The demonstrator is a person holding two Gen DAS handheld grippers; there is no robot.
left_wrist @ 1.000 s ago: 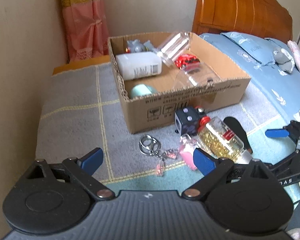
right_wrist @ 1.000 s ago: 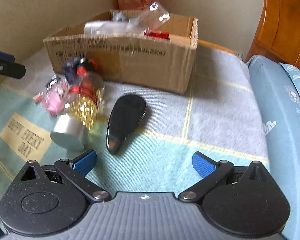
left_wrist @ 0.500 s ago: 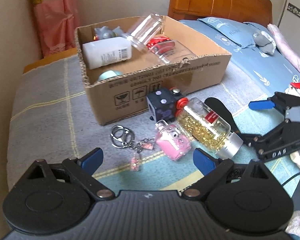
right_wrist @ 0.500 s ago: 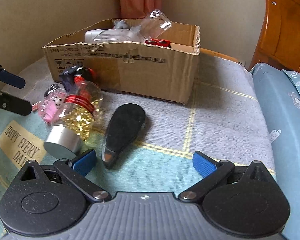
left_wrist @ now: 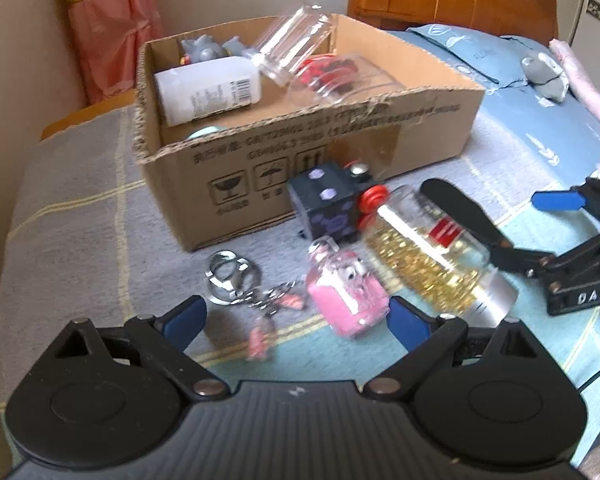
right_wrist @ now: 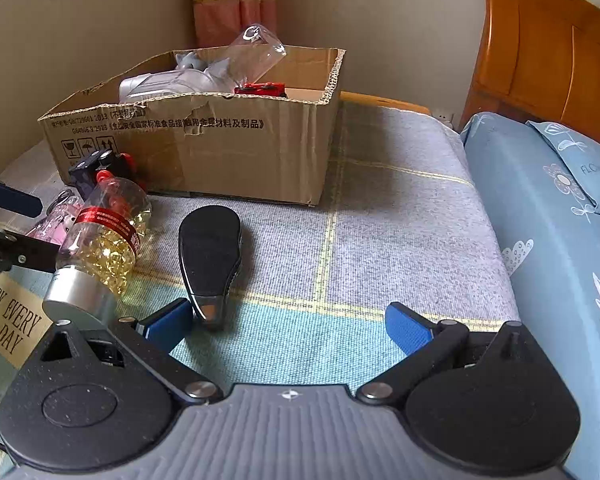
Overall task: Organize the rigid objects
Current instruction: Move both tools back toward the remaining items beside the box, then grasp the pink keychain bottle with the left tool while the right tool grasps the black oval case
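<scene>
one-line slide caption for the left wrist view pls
Open left gripper above pink bottle and keyring, cardboard box behind, right gripper at right.

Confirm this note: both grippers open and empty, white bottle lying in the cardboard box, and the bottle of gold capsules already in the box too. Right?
Not quite. The bottle of gold capsules lies on the blanket in front of the cardboard box, as the right wrist view shows. The rest holds: left gripper, right gripper, white bottle.
</scene>
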